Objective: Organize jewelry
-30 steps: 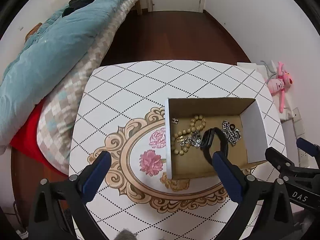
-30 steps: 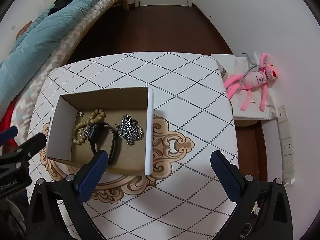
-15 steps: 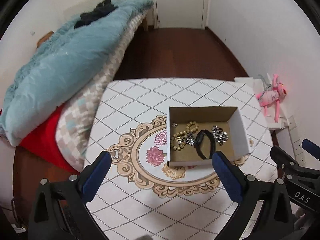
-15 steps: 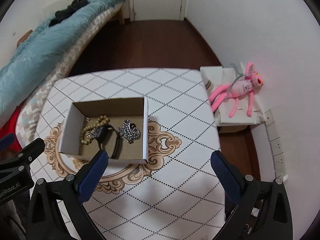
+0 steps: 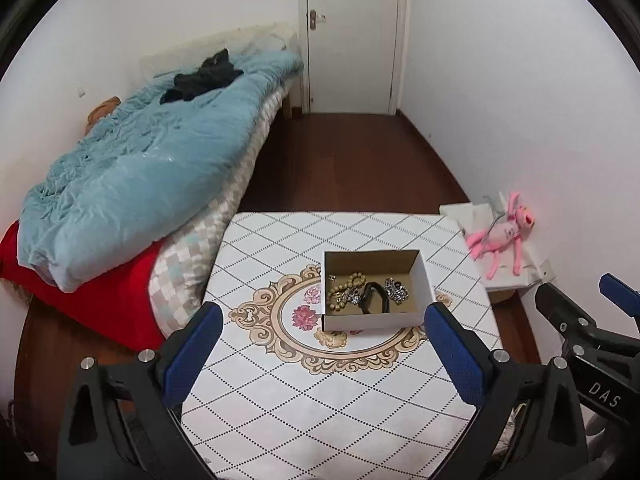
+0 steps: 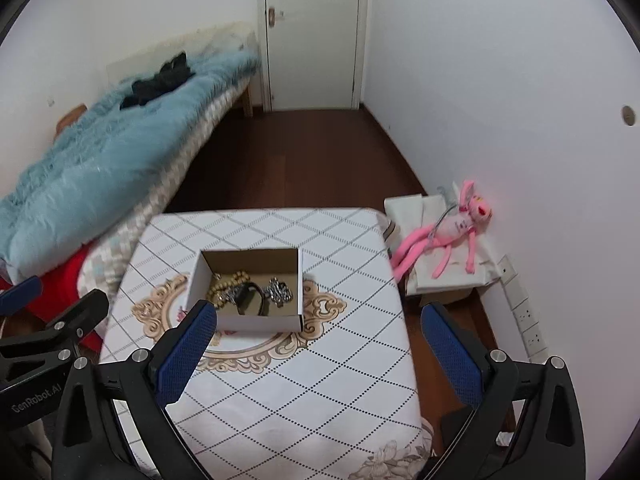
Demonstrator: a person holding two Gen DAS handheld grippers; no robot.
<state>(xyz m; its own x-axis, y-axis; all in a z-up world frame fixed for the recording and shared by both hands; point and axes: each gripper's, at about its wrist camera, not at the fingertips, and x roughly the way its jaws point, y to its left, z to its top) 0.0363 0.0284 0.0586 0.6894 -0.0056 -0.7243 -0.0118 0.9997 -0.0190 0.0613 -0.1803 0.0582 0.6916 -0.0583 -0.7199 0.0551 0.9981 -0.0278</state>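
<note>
An open white cardboard box [image 5: 372,322] [image 6: 260,323] stands on the patterned tablecloth of a small table [image 5: 320,400] [image 6: 312,380]. Inside lie a tan bead bracelet [image 5: 346,284] [image 6: 228,282], a black band [image 5: 374,298] [image 6: 250,300] and a silver chain [image 5: 396,290] [image 6: 280,290]. My left gripper [image 5: 324,346] is open, held high and back from the box with nothing between its blue pads. My right gripper [image 6: 320,346] is open too, equally far back and empty. Each gripper shows at the edge of the other's view.
A bed with a light blue duvet [image 5: 140,184] [image 6: 88,168] and red sheet lies left of the table. A pink plush toy [image 5: 504,236] [image 6: 448,232] rests on a white box by the right wall. Dark wood floor leads to a shut white door [image 5: 352,36].
Both grippers have pulled up and back from the box, which now looks much smaller and farther off. Both stay open and empty. The jewelry in the box has not moved.
</note>
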